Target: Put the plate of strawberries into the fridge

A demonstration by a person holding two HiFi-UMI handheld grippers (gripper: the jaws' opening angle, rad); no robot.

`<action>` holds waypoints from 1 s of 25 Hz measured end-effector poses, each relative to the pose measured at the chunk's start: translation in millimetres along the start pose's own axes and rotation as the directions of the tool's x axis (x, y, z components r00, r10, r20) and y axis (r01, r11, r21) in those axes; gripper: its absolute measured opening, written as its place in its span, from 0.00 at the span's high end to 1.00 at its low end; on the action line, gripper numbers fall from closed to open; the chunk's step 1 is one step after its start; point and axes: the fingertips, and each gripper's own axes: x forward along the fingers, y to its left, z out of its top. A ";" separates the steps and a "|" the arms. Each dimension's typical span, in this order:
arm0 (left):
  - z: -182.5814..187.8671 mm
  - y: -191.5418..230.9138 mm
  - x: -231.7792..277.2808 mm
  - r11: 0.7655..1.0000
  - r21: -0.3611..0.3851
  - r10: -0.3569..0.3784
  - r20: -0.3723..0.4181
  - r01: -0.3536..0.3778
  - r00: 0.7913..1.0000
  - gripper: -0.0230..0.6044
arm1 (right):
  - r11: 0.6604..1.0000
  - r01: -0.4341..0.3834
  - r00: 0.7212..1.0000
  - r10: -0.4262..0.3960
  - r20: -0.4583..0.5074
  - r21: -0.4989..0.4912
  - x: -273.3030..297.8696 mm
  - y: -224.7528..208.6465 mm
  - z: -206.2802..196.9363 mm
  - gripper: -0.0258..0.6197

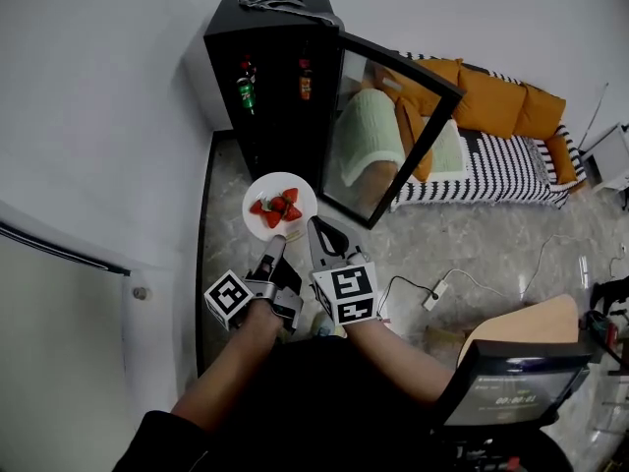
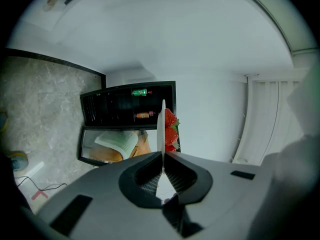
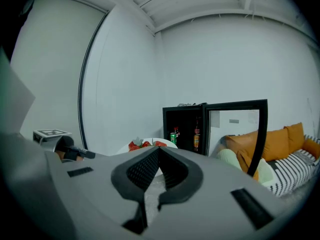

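Observation:
A white plate with several red strawberries hovers in front of the black mini fridge, whose glass door stands open to the right. My left gripper is shut on the plate's near rim. In the left gripper view the plate stands edge-on between the jaws of the left gripper, strawberries to its right. My right gripper is shut with nothing in it, tips just beside the plate's rim. The right gripper view shows the right gripper shut, with the plate and fridge beyond.
Inside the fridge stand a green can and bottles. A sofa with orange cushions and a striped cover lies behind the door. A power strip and its cable lie on the marble floor. A white wall runs along the left.

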 end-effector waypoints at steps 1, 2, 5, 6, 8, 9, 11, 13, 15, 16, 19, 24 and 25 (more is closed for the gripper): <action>-3.8 0.6 3.2 1.000 0.003 0.003 0.000 -0.003 1.000 0.94 | 1.000 -0.002 1.000 0.002 0.000 0.001 -0.7 -5.1 0.0 0.95; -8.1 -1.2 7.7 1.000 -0.002 -0.007 0.002 0.007 1.000 0.94 | 1.000 -0.005 1.000 0.005 0.000 0.001 -1.1 -10.5 -0.3 0.95; -17.5 0.1 16.1 1.000 -0.012 -0.005 0.004 0.005 1.000 0.94 | 1.000 -0.013 1.000 0.013 -0.002 0.006 -0.7 -23.1 -1.5 0.95; -18.3 3.3 16.3 1.000 -0.013 0.010 0.004 -0.010 1.000 0.94 | 1.000 -0.017 1.000 0.017 0.002 0.008 -0.2 -25.0 -0.9 0.95; -16.7 3.7 18.1 1.000 -0.011 0.016 0.011 -0.016 1.000 0.94 | 1.000 -0.027 1.000 0.027 0.008 0.007 1.7 -26.3 0.9 0.95; -15.4 1.2 19.4 1.000 -0.007 0.011 0.016 -0.011 1.000 0.94 | 0.999 -0.033 0.999 0.033 0.009 0.005 2.6 -26.1 2.2 0.95; -14.6 -6.1 22.6 1.000 -0.006 -0.006 0.026 0.006 1.000 0.94 | 0.999 -0.046 0.999 0.046 0.010 0.002 3.8 -25.7 5.0 0.95; -15.1 -8.3 26.8 1.000 -0.009 -0.012 0.029 0.013 1.000 0.94 | 0.998 -0.057 0.998 0.057 0.010 0.000 6.4 -26.9 6.4 0.95; -14.8 -3.5 29.7 1.000 -0.015 0.000 0.027 0.000 1.000 0.94 | 0.998 -0.064 0.998 0.064 0.011 -0.007 9.3 -27.7 6.1 0.95; -14.8 -3.4 31.4 1.000 -0.023 -0.006 0.028 0.007 1.000 0.94 | 0.998 -0.066 0.998 0.066 0.012 -0.013 9.8 -27.6 5.4 0.95; -14.8 -3.3 33.0 0.999 -0.029 -0.027 0.032 0.028 0.999 0.94 | 0.997 -0.068 0.998 0.069 0.016 -0.028 8.4 -26.8 3.0 0.95; -15.0 -1.1 39.4 0.999 -0.023 -0.039 0.014 0.040 0.999 0.94 | 0.998 -0.051 0.998 0.052 0.038 -0.040 9.6 -32.2 6.4 0.95; -14.6 -2.5 44.1 0.999 -0.030 -0.045 0.012 0.046 0.999 0.94 | 0.998 -0.049 0.998 0.050 0.038 -0.042 11.7 -35.2 7.8 0.95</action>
